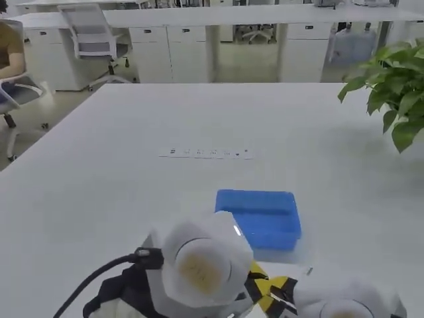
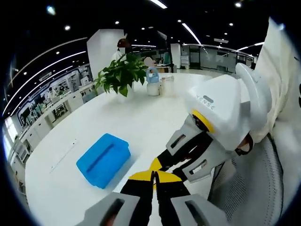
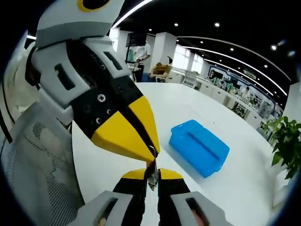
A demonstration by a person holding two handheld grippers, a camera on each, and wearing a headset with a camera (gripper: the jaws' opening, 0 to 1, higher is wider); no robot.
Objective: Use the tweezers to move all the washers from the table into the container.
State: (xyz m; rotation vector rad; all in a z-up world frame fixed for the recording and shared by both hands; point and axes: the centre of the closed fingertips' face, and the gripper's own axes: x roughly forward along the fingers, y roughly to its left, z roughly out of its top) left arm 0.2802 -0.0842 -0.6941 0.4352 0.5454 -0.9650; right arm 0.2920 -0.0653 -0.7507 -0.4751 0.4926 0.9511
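Observation:
A short row of small washers lies mid-table. Nearer me sits the blue container, also seen as the blue container and the blue container. Low in the head view the left gripper and the right gripper meet tip to tip, short of the container. The left gripper has its yellow jaws pressed together. The right gripper is shut on a thin metal strip, apparently the tweezers. The left gripper's pointed tip touches the strip's top end.
A leafy plant overhangs the table's right side, with a jug and jars beside it. A small grey item lies by the container's near corner. Office chairs, white desks and a seated person are beyond the far edge.

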